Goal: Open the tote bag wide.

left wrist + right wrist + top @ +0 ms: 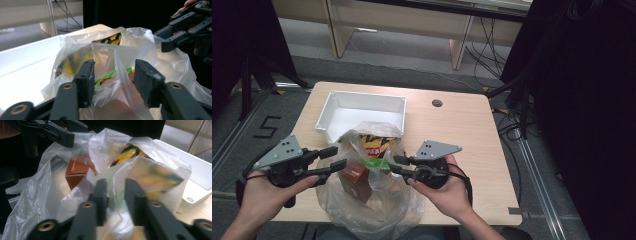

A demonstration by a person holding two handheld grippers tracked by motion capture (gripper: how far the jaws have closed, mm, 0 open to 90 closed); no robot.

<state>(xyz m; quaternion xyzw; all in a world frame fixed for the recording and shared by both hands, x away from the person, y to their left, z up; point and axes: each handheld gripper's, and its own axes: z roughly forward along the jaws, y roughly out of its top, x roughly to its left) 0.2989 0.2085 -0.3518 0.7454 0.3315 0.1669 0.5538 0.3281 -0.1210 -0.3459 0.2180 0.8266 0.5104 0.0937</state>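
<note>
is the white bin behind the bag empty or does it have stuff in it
Empty, as far as can be seen: the white bin shows a bare floor; the plastic bag hides its near corner.

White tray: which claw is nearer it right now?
Left. The left claw sits just below the white tray's near-left corner; the right claw hangs farther off, beyond the plastic bag.

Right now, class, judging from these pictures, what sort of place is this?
Probably a lab or recording workspace: a wooden table ringed by black curtains, loose cables on the floor, and a handheld gripper.
</note>
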